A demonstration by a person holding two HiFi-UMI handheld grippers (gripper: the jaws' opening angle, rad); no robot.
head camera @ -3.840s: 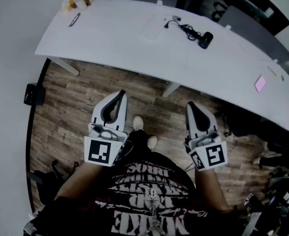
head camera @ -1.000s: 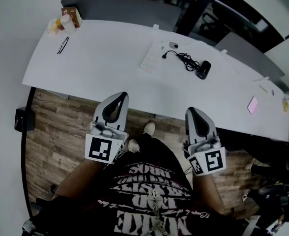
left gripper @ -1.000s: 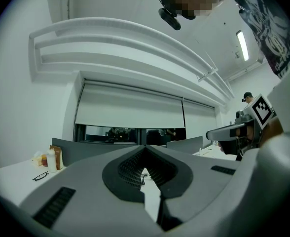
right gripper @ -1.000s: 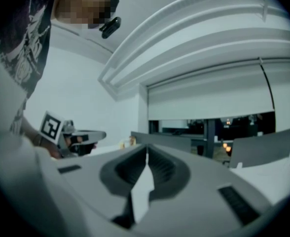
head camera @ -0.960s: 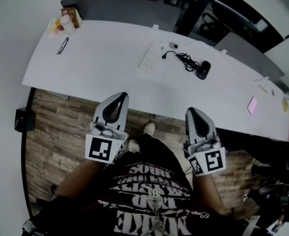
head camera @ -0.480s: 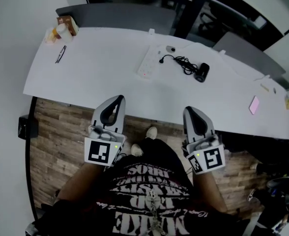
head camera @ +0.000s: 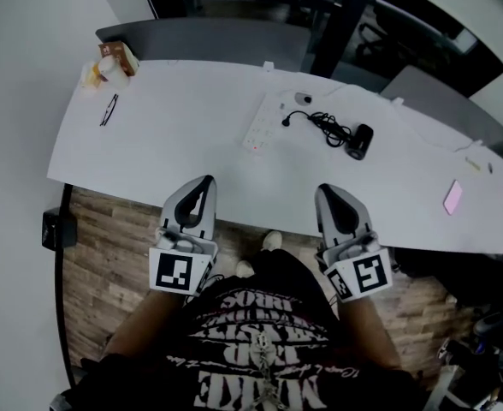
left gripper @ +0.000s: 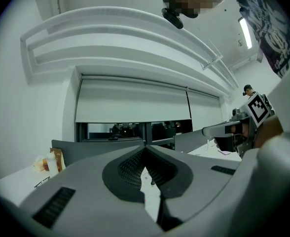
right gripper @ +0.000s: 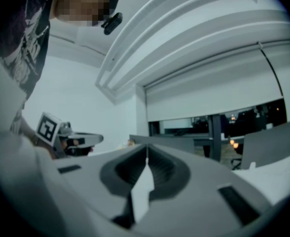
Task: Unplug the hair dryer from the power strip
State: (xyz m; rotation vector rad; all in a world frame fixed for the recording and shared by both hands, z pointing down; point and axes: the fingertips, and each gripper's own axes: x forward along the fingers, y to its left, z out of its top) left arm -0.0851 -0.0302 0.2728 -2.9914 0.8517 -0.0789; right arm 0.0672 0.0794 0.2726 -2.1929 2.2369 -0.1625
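Observation:
In the head view a white power strip (head camera: 263, 125) lies on the white table (head camera: 166, 135), toward its far side. A black cord (head camera: 318, 122) runs from the strip's far end to the black hair dryer (head camera: 359, 141), which lies to its right. Both grippers are held level at the table's near edge, well short of the strip. My left gripper (head camera: 206, 181) (left gripper: 145, 148) is shut with nothing in it. My right gripper (head camera: 326, 190) (right gripper: 146, 158) is also shut and empty. The plug itself is too small to make out.
Glasses (head camera: 109, 110) and a bottle with a snack box (head camera: 106, 61) sit at the table's far left. A pink note (head camera: 452, 197) lies at the right. A grey partition (head camera: 209, 37) runs behind the table. A black box (head camera: 53, 229) sits on the wooden floor.
The table has come nearer in the head view, and both grippers have moved forward together to its near edge. Their jaws stayed shut.

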